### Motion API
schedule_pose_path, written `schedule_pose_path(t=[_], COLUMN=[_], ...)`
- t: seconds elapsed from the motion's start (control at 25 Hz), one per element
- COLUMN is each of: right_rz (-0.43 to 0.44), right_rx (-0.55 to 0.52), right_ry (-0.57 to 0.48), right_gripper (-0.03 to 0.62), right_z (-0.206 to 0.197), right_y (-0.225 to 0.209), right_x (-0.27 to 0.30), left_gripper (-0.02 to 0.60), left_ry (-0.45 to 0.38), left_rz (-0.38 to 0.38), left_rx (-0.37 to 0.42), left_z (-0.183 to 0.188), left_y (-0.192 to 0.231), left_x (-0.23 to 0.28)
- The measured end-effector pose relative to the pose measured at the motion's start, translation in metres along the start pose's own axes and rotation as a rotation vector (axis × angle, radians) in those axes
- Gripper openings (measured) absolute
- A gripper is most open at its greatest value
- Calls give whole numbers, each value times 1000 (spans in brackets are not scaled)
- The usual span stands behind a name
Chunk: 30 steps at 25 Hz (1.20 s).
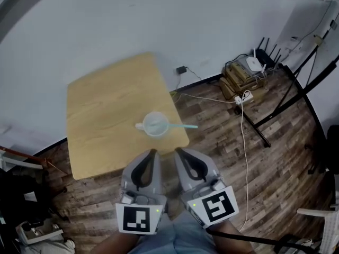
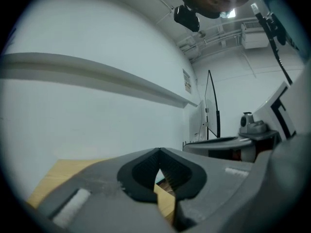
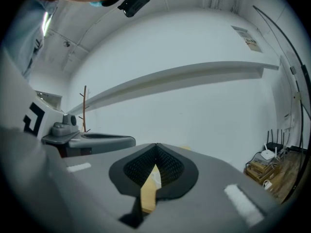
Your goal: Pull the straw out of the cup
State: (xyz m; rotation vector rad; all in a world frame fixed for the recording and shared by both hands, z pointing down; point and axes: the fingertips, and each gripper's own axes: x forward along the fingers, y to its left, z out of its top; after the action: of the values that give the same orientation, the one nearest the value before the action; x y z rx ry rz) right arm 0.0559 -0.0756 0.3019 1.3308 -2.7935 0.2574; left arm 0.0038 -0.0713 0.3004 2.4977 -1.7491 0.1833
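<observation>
- Your left gripper (image 1: pixel 153 153): jaws closed tip to tip, nothing between them.
- Your right gripper (image 1: pixel 178 151): jaws closed tip to tip, also empty.
- Both are held low and just beside each other, pointing forward, tips leaning slightly inward.
- Your forearms (image 1: pixel 114 242) come in from the bottom edge.

Table (image 1: pixel 100 115) stands on the floor (image 1: pixel 254 163), far side by the wall (image 1: pixel 159 20). Cup (image 1: pixel 155 124) sits on the table, twd its near-right corner. Straw (image 1: pixel 185 126) is in the cup, leaning out over the rim to the right, its end past the table's right edge. Left gripper (image 1: pixel 153 152) & right gripper (image 1: pixel 177 151) are side by side just nearer than the cup, tips abt at the table's near edge, not touching the cup. Far right, by the wall: router (image 1: pixel 254 63) on a stack of boxes (image 1: pixel 238 78), power strip (image 1: pixel 244 96) on the floor in front of them
</observation>
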Motion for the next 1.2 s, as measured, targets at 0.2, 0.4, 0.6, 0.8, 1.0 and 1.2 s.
schedule_pose_path(t=[0.2,0.4,0.6,0.8,1.0,1.2], right_rz=[96,183,243,297,326,346], right_rx=[5,-9,-36,-61,-91,-113], right_ry=[10,8,-16,-51,-58,-2], right_gripper=[8,8,8,8,8,8], right_z=[7,14,34,48,52,37], right_y=[-17,-29,-36,-37,-36,-41], right_x=[21,36,48,61,77,91], left_gripper=[18,18,18,18,18,18], left_ry=[14,-9,-66,-95,-80,-44], left_rz=[67,129,189,252,288,270], left_rx=[18,21,41,59,38,15], left_z=[5,15,40,52,52,36], left_y=[5,6,8,18,36,46], left_x=[26,44,51,51,53,67])
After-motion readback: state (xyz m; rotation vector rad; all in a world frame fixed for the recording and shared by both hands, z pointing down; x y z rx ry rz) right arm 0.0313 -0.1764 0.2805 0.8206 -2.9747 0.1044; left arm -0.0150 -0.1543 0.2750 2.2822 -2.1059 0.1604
